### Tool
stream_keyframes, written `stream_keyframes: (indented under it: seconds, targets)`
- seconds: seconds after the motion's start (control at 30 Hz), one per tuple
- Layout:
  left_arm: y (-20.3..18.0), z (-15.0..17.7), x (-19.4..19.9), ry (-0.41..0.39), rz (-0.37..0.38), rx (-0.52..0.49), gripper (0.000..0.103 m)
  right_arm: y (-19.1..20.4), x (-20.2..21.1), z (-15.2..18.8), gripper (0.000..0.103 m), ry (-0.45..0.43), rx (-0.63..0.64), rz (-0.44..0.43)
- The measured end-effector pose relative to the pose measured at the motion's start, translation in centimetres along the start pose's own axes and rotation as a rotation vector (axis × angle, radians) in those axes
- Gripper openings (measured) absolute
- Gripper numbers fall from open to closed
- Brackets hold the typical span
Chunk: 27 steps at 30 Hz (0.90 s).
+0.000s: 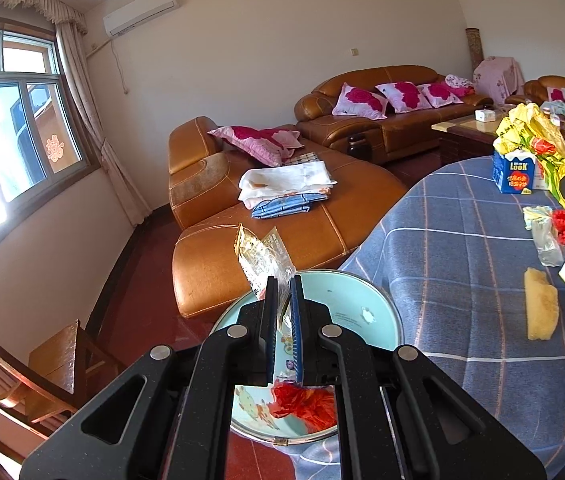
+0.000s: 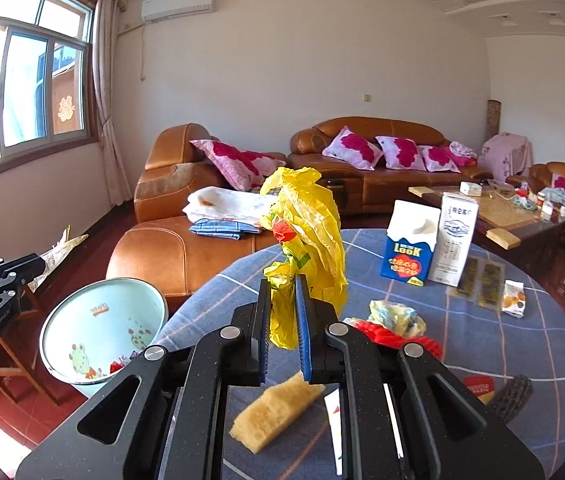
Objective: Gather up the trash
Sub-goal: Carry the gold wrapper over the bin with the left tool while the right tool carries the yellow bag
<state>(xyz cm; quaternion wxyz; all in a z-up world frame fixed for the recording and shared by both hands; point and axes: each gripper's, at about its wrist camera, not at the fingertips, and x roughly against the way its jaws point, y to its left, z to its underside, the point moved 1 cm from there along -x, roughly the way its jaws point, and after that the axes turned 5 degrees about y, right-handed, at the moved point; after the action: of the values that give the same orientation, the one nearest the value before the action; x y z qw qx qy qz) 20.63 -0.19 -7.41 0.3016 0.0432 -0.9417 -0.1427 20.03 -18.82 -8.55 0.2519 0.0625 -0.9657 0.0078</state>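
My left gripper [image 1: 283, 290] is shut on a clear and gold snack wrapper [image 1: 260, 258] and holds it above the pale blue bin [image 1: 366, 300]. Red trash [image 1: 304, 402] lies inside the bin. The bin also shows in the right wrist view [image 2: 82, 312], with my left gripper [image 2: 40, 266] above its left side. My right gripper [image 2: 284, 294] is shut on a crumpled yellow plastic bag [image 2: 310, 224] and holds it upright over the table. The bag also shows in the left wrist view [image 1: 538, 144].
On the blue checked tablecloth [image 2: 482, 344] lie a yellow sponge [image 2: 274, 412], a red and yellow crumpled wrapper [image 2: 396, 320], a blue LOOK carton [image 2: 408, 248], a white carton [image 2: 456, 236], dark packets [image 2: 480, 280] and a small snack bag [image 2: 514, 298]. Brown sofas stand behind.
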Motion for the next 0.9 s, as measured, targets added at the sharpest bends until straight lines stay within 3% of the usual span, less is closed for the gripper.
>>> stream_keyframes:
  seconds: [0.9]
  targets:
    - [3.3,1.0,-3.5,0.087,-0.142,-0.032,0.006,6.4,-6.7,-1.2,0.012,0.036,0.157,-0.18]
